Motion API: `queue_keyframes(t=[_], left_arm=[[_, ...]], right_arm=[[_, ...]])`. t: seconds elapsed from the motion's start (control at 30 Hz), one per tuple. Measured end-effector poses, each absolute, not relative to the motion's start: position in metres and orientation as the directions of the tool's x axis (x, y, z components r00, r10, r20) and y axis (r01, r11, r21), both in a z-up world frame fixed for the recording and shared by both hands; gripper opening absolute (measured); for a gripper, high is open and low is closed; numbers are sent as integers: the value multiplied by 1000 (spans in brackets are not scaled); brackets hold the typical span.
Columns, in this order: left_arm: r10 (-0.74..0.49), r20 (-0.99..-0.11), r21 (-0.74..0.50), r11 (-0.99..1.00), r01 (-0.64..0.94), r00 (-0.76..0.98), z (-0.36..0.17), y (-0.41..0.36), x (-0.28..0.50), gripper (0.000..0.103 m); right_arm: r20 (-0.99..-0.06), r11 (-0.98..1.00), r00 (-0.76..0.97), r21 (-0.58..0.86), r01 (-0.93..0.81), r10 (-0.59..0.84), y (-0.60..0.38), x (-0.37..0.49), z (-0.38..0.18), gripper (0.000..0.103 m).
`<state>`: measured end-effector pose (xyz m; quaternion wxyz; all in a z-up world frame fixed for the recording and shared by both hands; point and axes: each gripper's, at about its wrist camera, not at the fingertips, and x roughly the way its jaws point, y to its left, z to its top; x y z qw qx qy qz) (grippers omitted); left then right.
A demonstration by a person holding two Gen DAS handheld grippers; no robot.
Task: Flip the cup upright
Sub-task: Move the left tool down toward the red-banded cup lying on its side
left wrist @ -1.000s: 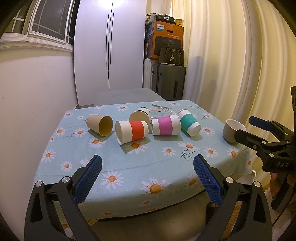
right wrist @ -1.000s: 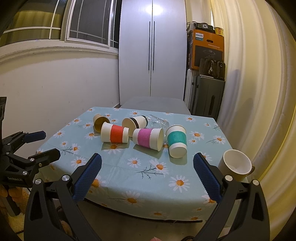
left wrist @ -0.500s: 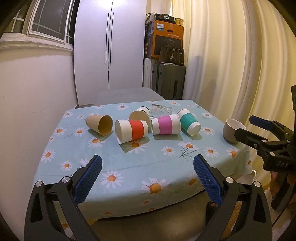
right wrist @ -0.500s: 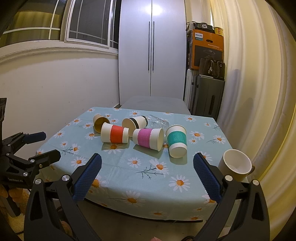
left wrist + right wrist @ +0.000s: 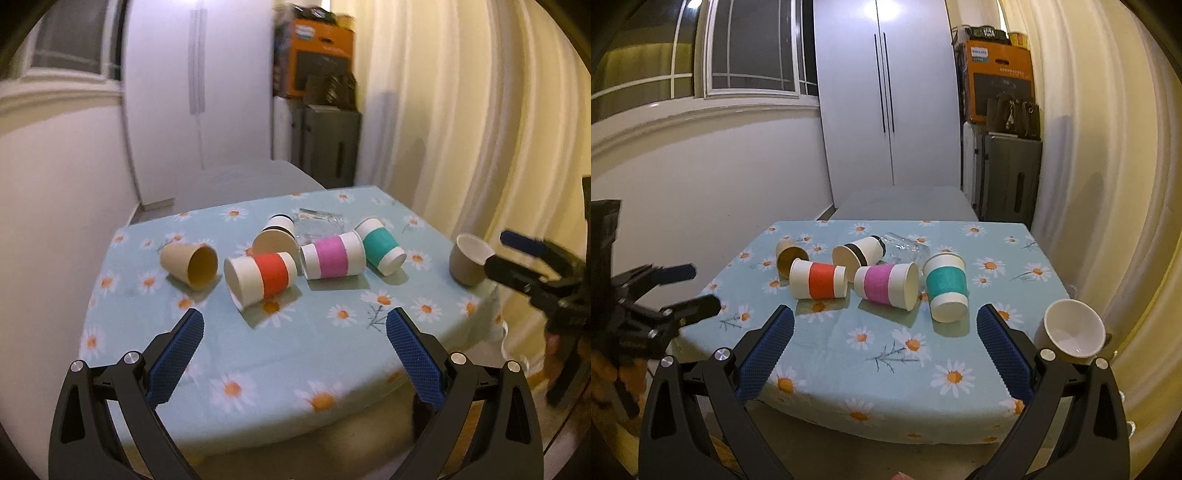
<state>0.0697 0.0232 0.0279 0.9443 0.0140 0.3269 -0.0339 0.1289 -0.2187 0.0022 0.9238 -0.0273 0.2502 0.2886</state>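
On the desk (image 5: 258, 369) in the left wrist view, the red-banded cup (image 5: 260, 277) lies on its side just ahead of the left tool (image 5: 294, 339), fingers wide apart, gripping nothing. Right wrist view: right tool (image 5: 885, 339) also spread and empty, red-banded cup (image 5: 819, 283) left of the pink-banded cup (image 5: 887, 287).

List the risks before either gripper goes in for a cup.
1. The red-banded cup, pink-banded cup and black-banded cup lie packed close; a finger reaching for one could roll its neighbours.
2. The ceramic mug sits tilted near the table's edge; a nudge from the right gripper might tip it off.
3. The clear glass behind the cups is easily overlooked.
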Motion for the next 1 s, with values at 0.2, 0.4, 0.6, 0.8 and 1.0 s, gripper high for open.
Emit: queue_keyframes(t=[0.2,0.4,0.6,0.8,1.0], left_arm=[[-91,-721,123,959,255,687,31,32,136,96],[-73,-816,261,839,478,573,10,23,189,96],[-22,-914,265,723,638,404,-38,21,245,96],[64,-943,287,657,697,328,-71,18,285,95],[89,-959,269,594,758,271,-90,9,290,95]], right_arm=[[-524,805,661,84,-588,537,-212,163,5,98],[-565,763,602,77,-642,564,-196,188,-1,98],[-581,739,564,98,-667,586,-193,201,-20,98],[-611,733,534,117,-670,585,-201,213,-35,98],[-619,733,523,129,-668,586,-206,219,-42,98]])
